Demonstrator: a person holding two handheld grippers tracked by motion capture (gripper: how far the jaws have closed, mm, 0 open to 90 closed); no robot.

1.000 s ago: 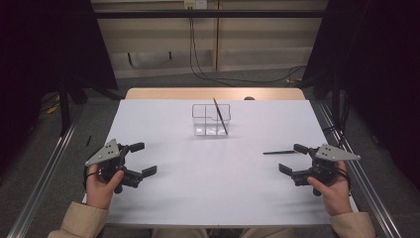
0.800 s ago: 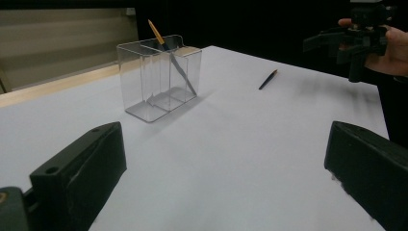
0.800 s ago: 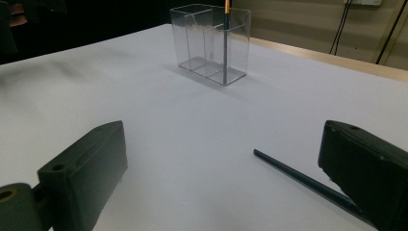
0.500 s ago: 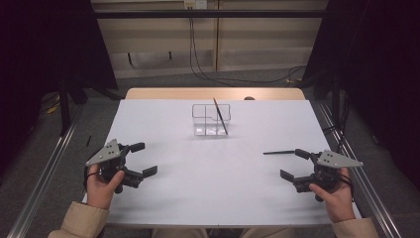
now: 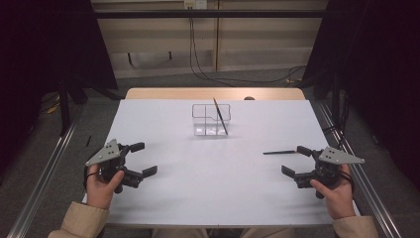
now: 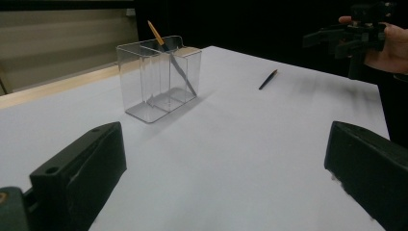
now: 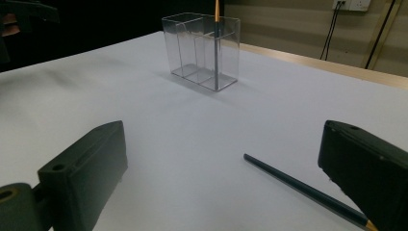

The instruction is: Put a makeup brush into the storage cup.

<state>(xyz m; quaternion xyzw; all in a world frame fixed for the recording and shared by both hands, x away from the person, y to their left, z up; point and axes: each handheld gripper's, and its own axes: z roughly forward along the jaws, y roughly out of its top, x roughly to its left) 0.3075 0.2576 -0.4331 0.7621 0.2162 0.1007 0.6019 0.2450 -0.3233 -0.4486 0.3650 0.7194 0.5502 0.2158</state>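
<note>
A clear plastic holder (image 5: 211,119) with several compartments stands at the far middle of the white table (image 5: 213,183); one dark pencil (image 5: 220,116) leans in its right compartment. A second dark pencil (image 5: 280,152) lies flat on the table at the right, just left of my right gripper (image 5: 295,160), which is open and empty. In the right gripper view that pencil (image 7: 303,190) lies between the jaws, nearer the right one. My left gripper (image 5: 142,158) is open and empty at the near left. The holder (image 6: 159,79) and lying pencil (image 6: 268,79) are far ahead of it.
The table's wooden far edge (image 5: 215,93) runs behind the holder. Metal rails (image 5: 39,191) flank the table on both sides. Cables (image 5: 198,59) hang down the back wall. Hands and beige sleeves (image 5: 79,223) come in at the bottom.
My right gripper has shifted slightly toward the near right edge of the table. The left gripper, the holder and both pencils have stayed put.
</note>
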